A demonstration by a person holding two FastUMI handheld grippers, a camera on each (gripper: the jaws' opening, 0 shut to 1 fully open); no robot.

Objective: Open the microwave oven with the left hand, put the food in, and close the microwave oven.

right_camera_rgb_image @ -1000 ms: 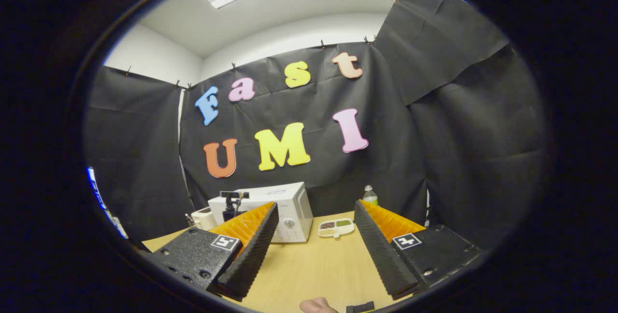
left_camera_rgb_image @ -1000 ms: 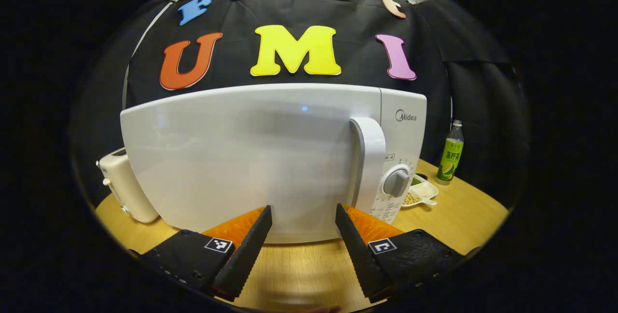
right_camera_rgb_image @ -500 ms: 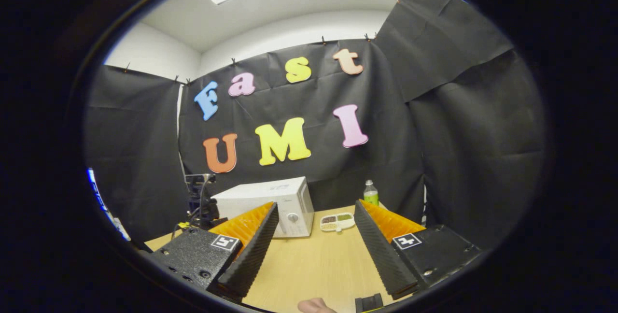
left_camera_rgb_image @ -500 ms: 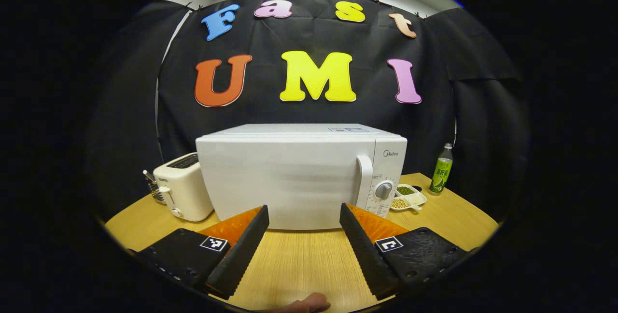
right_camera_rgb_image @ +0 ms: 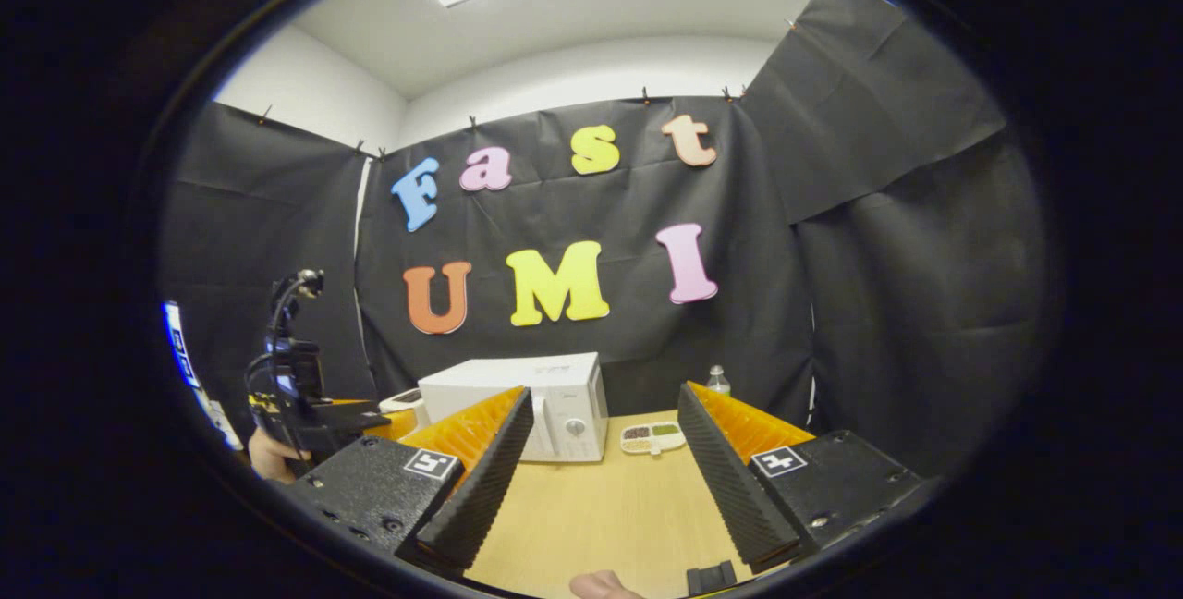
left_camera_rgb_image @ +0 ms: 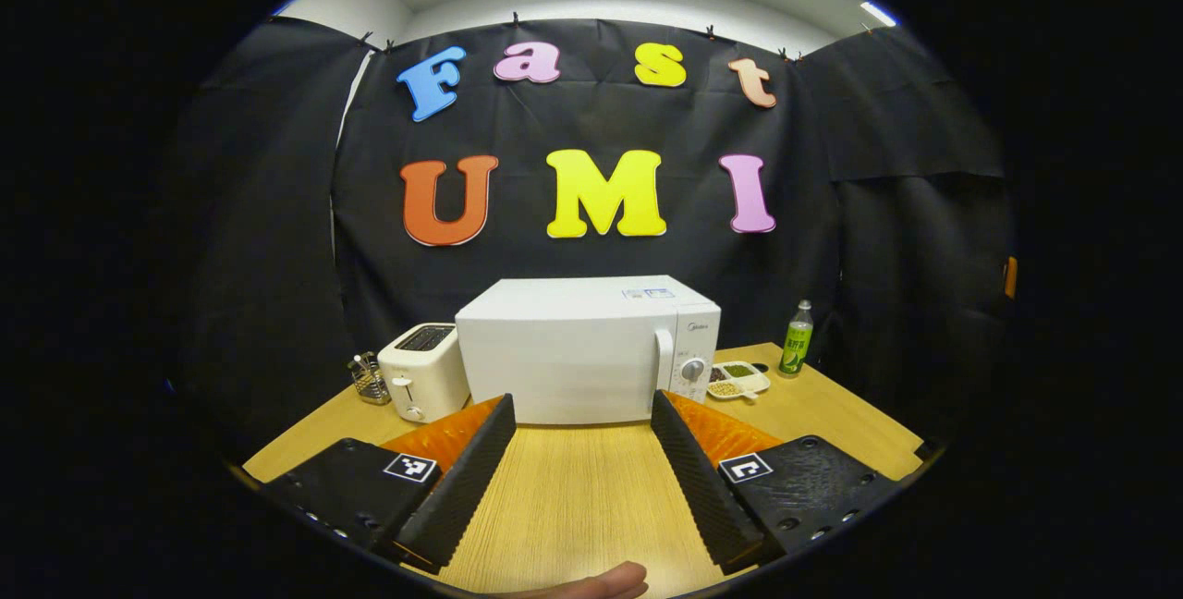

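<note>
The white microwave (left_camera_rgb_image: 573, 363) stands at the back of the wooden table (left_camera_rgb_image: 573, 488), door closed, with an upright handle (left_camera_rgb_image: 663, 363) and a dial on its right. My left gripper (left_camera_rgb_image: 582, 403) is open, well back from the microwave's front, holding nothing. A divided white dish of food (left_camera_rgb_image: 737, 380) lies just right of the microwave. In the right gripper view the microwave (right_camera_rgb_image: 554, 391) and the dish (right_camera_rgb_image: 652, 437) sit far off, and my right gripper (right_camera_rgb_image: 605, 393) is open and empty over the table (right_camera_rgb_image: 601, 507). The left gripper (right_camera_rgb_image: 305, 405) appears at the left, held by a hand (right_camera_rgb_image: 263, 456).
A white toaster (left_camera_rgb_image: 423, 384) and a small wire rack (left_camera_rgb_image: 368, 379) stand left of the microwave. A green bottle (left_camera_rgb_image: 797, 340) stands behind the dish near the right wall. A thumb (left_camera_rgb_image: 591, 585) shows at the bottom edge.
My left gripper has drawn back from close to the microwave door, which now looks small and far. The door stays closed. The right gripper has barely shifted.
</note>
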